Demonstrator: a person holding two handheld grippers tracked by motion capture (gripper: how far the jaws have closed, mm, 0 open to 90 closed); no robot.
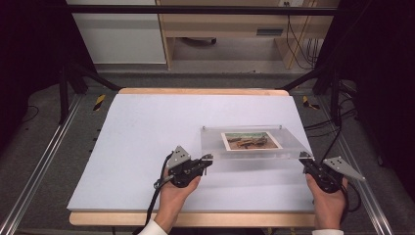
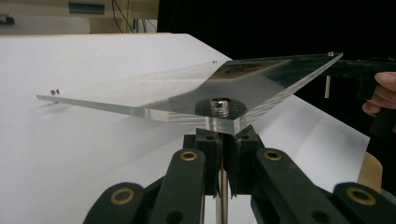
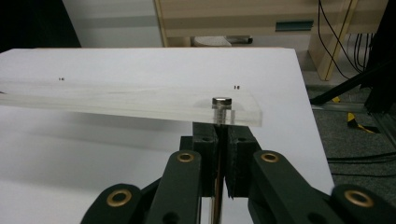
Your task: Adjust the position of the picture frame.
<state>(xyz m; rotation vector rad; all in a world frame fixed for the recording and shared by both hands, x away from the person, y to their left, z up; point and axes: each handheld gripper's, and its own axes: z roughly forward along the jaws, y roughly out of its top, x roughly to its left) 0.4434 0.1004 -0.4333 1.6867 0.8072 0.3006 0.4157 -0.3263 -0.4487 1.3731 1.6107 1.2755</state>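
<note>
Both hands sit low in frame: my left tool and right tool each clamp a corner bolt of the clear photo frame, held above the tabletop centre-right. Next, I judge, a level carry.

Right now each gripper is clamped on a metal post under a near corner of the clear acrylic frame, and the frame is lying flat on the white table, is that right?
Not quite. The acrylic frame is not lying flat: the left gripper view shows its near edge raised off the white table. The rest holds: the left gripper and right gripper are each clamped on a metal post under a near corner.
</note>
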